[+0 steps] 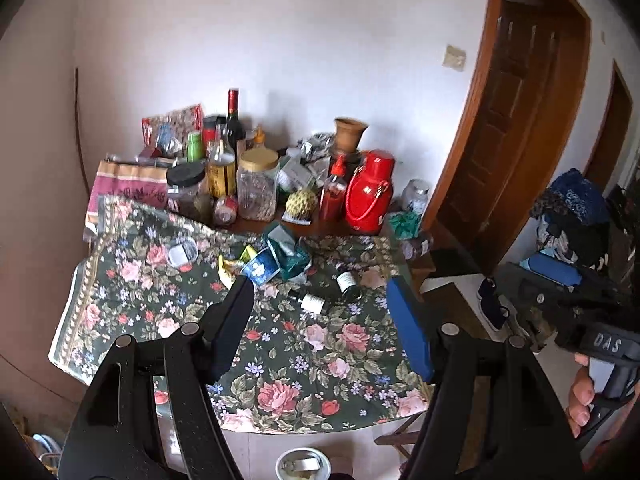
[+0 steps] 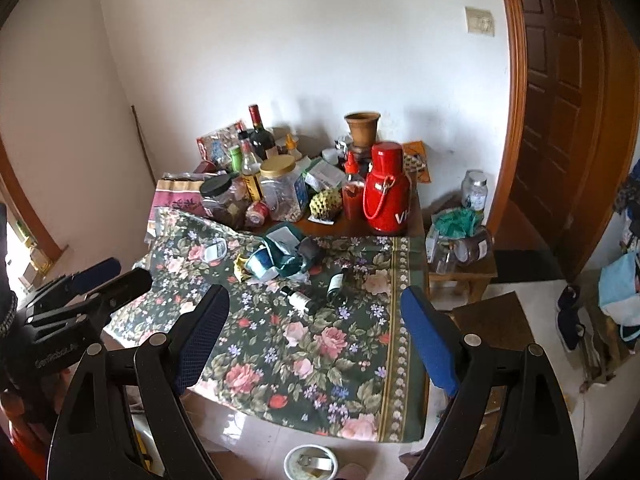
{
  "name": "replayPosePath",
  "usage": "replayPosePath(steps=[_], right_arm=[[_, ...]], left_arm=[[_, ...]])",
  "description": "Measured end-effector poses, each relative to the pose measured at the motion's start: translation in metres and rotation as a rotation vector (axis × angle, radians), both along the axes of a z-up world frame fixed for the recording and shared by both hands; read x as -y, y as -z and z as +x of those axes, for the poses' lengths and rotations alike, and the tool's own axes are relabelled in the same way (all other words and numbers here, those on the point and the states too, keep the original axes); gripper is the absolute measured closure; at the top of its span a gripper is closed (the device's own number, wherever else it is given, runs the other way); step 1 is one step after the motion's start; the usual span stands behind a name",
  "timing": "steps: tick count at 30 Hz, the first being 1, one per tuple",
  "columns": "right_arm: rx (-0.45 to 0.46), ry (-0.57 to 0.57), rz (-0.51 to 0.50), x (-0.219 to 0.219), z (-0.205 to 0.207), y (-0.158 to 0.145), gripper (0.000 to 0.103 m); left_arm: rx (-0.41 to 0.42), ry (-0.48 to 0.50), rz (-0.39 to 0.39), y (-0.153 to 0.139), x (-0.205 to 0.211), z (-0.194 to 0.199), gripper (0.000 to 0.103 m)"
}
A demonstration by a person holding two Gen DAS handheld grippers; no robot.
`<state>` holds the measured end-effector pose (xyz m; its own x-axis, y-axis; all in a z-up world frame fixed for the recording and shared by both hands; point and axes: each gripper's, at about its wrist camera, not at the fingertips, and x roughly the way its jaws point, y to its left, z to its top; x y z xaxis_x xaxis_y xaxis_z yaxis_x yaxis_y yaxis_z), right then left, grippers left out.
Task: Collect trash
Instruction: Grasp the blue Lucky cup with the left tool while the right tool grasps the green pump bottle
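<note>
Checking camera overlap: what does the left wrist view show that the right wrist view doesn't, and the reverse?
Left wrist only: the person's fingers on the handle of the right tongs, and a second doorway at far right.

Right wrist only: a low wooden stool with jars beside the table, and the left tongs from the side.

Both: the floral tablecloth, the trash pile, two small dark bottles, the red thermos, the white bin below the table edge. Both tongs are open and empty.
</note>
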<state>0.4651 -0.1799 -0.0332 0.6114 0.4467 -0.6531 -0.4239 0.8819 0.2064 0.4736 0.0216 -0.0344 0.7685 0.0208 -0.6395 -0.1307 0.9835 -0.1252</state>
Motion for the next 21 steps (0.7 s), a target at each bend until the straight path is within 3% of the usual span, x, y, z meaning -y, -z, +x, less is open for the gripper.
replayPosePath(steps=[9,15,21], right_arm=[[-0.103,0.046,-0.008,-0.024,0.056,0.029,0.018],[-0.172,0.170,-0.012,-0.053,0.091,0.051,0.018],[-0.307,0.235,-0.015,-0.071,0.132,0.099,0.018]], left_arm=[[-0.119,-0.003,-0.029,0.041,-0.053,0.060,0.035],[-0.209,0.102,-0.021,0.074,-0.096,0.118,0.035],[-0.340,0.191,-0.028,0.129,-0.109,0.165,0.035]])
